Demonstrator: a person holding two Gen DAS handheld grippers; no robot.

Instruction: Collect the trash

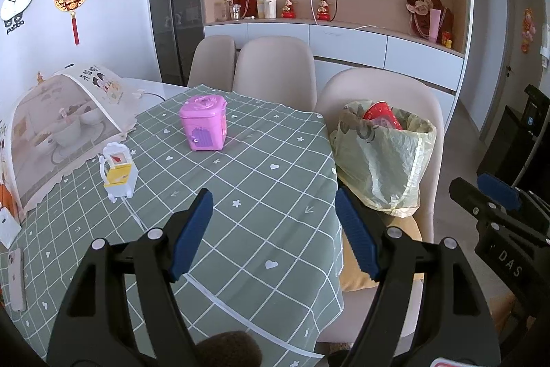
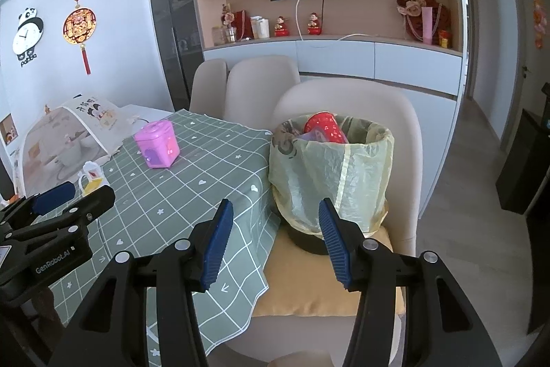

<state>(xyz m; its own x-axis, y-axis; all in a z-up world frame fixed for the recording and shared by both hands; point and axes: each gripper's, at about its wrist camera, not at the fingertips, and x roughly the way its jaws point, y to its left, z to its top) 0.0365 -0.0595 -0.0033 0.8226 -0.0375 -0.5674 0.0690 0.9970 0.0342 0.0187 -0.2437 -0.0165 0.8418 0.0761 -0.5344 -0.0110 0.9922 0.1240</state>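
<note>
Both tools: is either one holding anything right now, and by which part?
Nothing is held. The left tool and the right tool both stand open and empty.

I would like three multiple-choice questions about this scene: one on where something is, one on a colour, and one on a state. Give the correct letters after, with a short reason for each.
1. Where does the trash bin stand?
A. on the tablecloth
B. on a cushion on a chair
C. on the floor

2. What colour is the box in the middle of the tablecloth?
A. pink
B. blue
C. black

3. How is the right gripper?
A. shut on a cup
B. shut with nothing in it
C. open with nothing in it

Answers:
1. B, the bin sits on the yellow cushion on the beige chair beside the table.
2. A, its body and lid are pink, with a purple patch on the front.
3. C, its blue fingers stand apart and nothing is between them.
</note>
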